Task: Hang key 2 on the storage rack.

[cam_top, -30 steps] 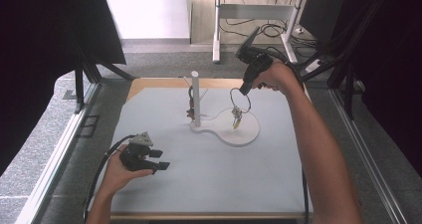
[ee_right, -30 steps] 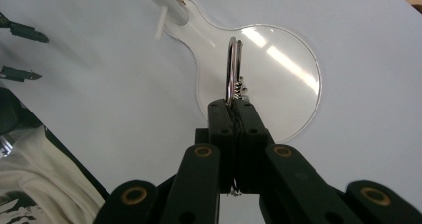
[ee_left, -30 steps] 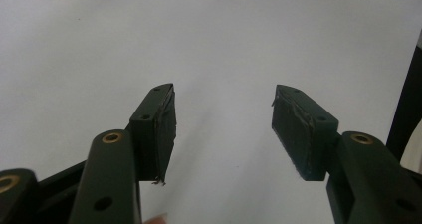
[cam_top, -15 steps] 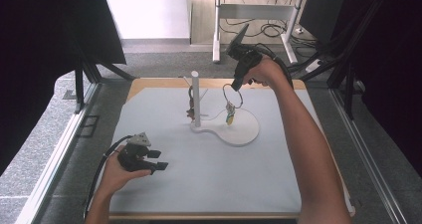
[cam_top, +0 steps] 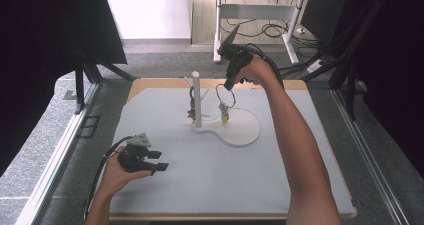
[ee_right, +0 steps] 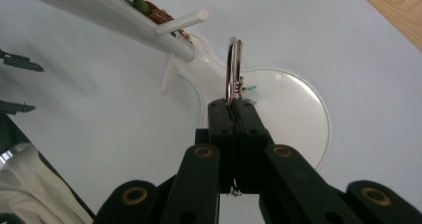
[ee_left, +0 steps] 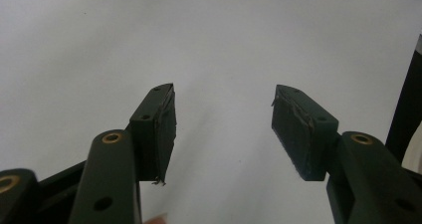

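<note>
Clamped in the right gripper, a metal ring with a dangling charm, aloft beside the white stand, seemingly not yet hung on a peg; left gripper idle, jaws apart, on the mat.

stand centre of mat | ring just right | left tool near-left

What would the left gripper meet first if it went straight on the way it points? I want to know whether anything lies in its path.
Likely just the bare white mat. The left gripper has open jaws with nothing between them, and in the high view it points across open mat. Depth is hard to judge.
</note>
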